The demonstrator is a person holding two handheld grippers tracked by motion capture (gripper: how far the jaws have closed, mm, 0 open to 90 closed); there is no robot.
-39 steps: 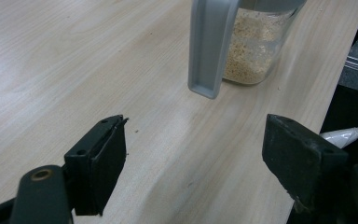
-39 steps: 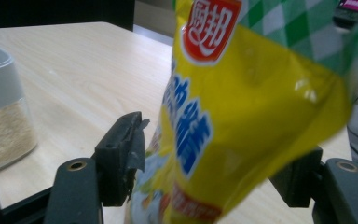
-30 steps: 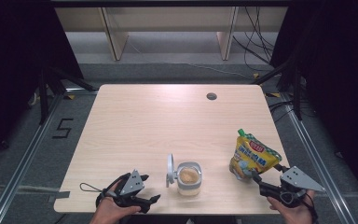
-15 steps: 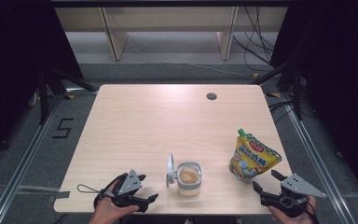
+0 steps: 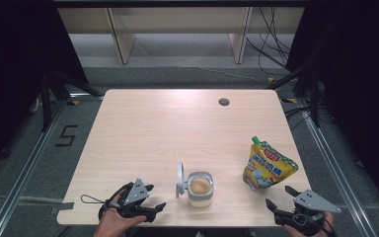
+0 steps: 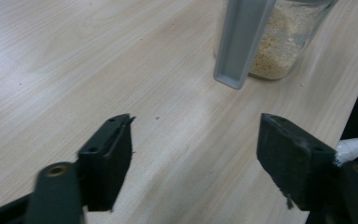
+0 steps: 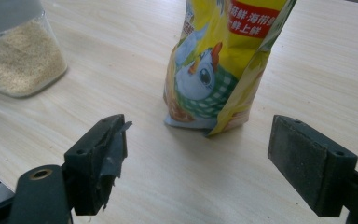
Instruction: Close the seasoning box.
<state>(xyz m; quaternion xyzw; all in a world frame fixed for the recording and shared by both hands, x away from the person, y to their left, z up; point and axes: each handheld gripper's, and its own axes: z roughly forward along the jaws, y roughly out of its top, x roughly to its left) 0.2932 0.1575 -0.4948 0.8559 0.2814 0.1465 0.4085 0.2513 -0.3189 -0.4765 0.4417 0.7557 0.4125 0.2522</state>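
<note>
A clear jar [image 5: 200,188] of tan grains stands near the table's front edge, its grey flip lid [image 5: 180,180] raised on its left side. A yellow spouted pouch [image 5: 267,165] stands upright to its right. My left gripper [image 5: 157,196] lies low on the table left of the jar, pointing at it. Its jaws have just been closing, stand open, and have nothing between them. In the left gripper view the lid [image 6: 242,42] and jar [image 6: 279,42] are ahead of the gripper [image 6: 196,140]. My right gripper [image 5: 279,195] is open just in front of the pouch [image 7: 219,70], apart from it.
The light wooden table [image 5: 177,128] has a round cable hole [image 5: 223,101] at its far right. Its front edge runs right under both hands. Dark floor, metal rails and cables surround the table. In the right gripper view the jar [image 7: 18,56] stands at the upper left.
The left gripper's jaws have narrowed while the hand stayed put. The right gripper has drawn back a little from the pouch toward the front edge.
</note>
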